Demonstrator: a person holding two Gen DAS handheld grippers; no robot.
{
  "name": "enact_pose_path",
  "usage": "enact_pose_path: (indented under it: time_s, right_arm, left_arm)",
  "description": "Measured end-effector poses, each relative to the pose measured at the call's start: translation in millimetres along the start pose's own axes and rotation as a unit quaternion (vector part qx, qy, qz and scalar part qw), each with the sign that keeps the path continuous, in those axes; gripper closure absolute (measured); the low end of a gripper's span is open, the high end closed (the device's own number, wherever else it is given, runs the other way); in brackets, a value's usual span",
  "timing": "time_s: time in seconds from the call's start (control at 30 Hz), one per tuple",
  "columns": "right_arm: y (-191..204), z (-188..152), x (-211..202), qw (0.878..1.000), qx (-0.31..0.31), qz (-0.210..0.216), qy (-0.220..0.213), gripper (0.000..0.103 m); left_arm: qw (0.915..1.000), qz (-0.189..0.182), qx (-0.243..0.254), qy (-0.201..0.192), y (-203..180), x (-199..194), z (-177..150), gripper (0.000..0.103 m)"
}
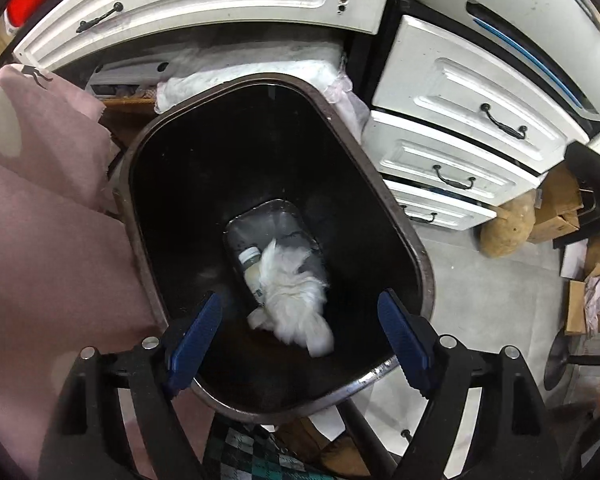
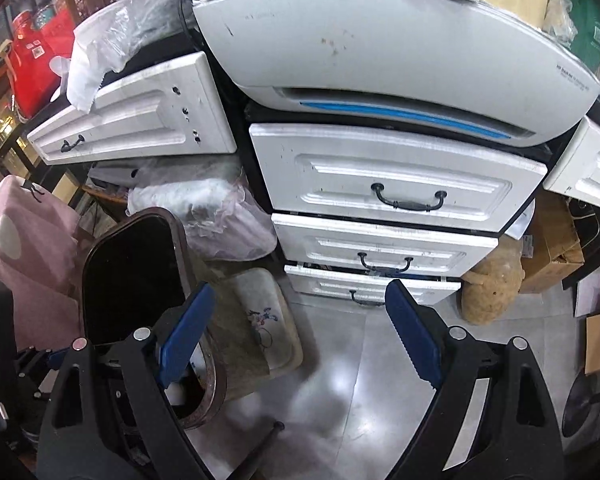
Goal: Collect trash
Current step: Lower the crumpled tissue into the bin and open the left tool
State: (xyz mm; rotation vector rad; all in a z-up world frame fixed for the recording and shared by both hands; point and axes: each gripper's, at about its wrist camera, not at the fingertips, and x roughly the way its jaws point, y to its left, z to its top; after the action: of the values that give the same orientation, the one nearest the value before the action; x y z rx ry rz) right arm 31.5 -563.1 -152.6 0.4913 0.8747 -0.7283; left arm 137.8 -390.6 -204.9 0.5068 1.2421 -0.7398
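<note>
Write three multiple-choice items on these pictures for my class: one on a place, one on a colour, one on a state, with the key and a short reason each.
1. Where does the white wad lie?
A. at the bottom of the bin
B. on the floor
C. in a drawer

2. What colour are the gripper pads?
A. red
B. blue
C. yellow

3. How is the left gripper?
A. shut on the wad
B. shut on a bottle
C. open and empty

Key:
1 A, the wad rests deep inside the bin beside a bottle.
2 B, both views show blue pads.
3 C, its jaws stand wide apart above the bin with nothing between them.
</note>
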Motion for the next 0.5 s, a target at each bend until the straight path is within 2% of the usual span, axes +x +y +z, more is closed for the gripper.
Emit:
enact_pose_path:
  time_s: [0.23, 0.4, 0.5]
  right_arm:
    - [-2.7, 5.3, -12.1, 1.000, 0.003, 0.001, -0.018, 0.016]
    - [-3.0, 10.9, -28.0, 0.999, 0.007, 0.013, -0.041, 0.015]
    - [2.3, 13.3, -38.7, 0.998, 0.004, 0.030, -0.058, 0.015]
  left_arm:
    - [0.9994, -0.007, 0.016, -0.029, -8.6, -21.1, -3.6, 0.015]
    - [0.9974, -0.002, 0.032, -0.065, -15.4, -52.6, -12.0, 0.015]
    - [0.9954, -0.017, 0.029, -0.089, -10.1, -77.1, -19.8, 0.015]
